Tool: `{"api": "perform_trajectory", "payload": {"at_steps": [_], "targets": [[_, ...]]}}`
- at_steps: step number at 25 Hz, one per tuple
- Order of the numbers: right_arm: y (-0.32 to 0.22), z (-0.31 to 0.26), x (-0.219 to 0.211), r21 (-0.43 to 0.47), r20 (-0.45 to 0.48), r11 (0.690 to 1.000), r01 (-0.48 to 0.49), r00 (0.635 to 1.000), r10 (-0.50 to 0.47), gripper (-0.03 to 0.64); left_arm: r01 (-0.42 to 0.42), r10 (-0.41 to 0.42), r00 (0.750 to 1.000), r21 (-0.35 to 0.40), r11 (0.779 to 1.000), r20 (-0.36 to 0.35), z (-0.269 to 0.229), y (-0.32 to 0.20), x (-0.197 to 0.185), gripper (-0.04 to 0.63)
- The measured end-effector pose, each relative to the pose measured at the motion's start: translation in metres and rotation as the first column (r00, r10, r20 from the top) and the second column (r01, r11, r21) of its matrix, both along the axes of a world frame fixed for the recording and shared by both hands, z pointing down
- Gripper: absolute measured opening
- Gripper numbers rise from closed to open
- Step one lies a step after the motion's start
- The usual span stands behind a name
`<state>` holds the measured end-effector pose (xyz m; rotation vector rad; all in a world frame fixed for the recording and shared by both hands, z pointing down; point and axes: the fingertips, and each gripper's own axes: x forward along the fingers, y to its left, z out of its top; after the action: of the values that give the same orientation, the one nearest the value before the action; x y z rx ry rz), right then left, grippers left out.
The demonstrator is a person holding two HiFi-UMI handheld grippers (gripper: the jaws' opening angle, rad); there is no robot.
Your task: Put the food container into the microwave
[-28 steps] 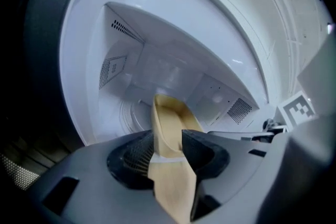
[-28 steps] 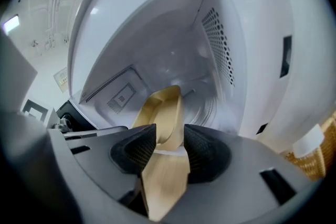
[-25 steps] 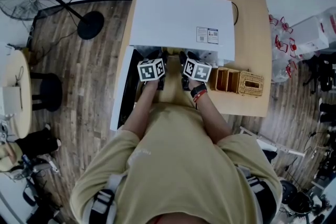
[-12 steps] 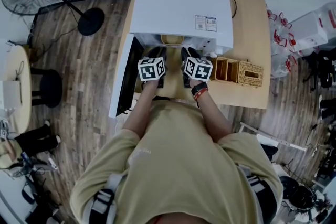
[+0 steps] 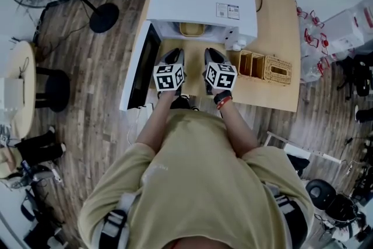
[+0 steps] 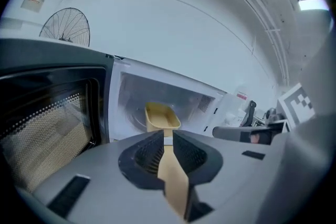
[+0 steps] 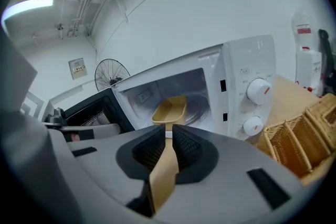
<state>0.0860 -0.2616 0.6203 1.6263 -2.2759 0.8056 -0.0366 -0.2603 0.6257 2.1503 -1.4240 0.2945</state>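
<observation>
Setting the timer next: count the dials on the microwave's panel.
2: one round white dial high on the white microwave control panel, another directly below it. None appears hidden.

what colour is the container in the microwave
Mustard yellow; the oblong food container inside the white microwave shows best in the right gripper view.
</observation>
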Motion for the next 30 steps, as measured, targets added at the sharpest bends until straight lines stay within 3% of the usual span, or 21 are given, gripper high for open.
{"api": "perform_trajectory", "payload": {"at_steps": [14, 21, 25, 30], "targets": [[0.062, -0.020, 0.008, 0.078, -0.053, 0.997, 0.015, 0.999, -0.011, 0.030, 0.023, -0.026, 0.999, 0.068, 0.997, 0.045, -0.016, 0.063, -0.002, 0.023], [0.077, -0.020, -0.006, 0.068, -0.051, 0.997, 0.046, 0.998, -0.043, 0.029, -0.003, 0.000, 0.998, 0.052, 0.999, 0.062, -0.018, 0.077, -0.006, 0.020], [0.085, -0.006, -0.017, 0.012, 0.013, 1.000, 0.021, 1.000, -0.021, 0.029, 0.033, -0.033, 0.999, 0.030, 0.999, 0.004, -0.024, 0.081, -0.012, 0.020], [0.070, -0.008, -0.043, 0.008, -0.024, 0.998, 0.060, 0.998, -0.060, 0.029, 0.003, -0.003, 0.998, 0.007, 1.000, 0.056, -0.010, 0.068, -0.021, 0.020]]}}
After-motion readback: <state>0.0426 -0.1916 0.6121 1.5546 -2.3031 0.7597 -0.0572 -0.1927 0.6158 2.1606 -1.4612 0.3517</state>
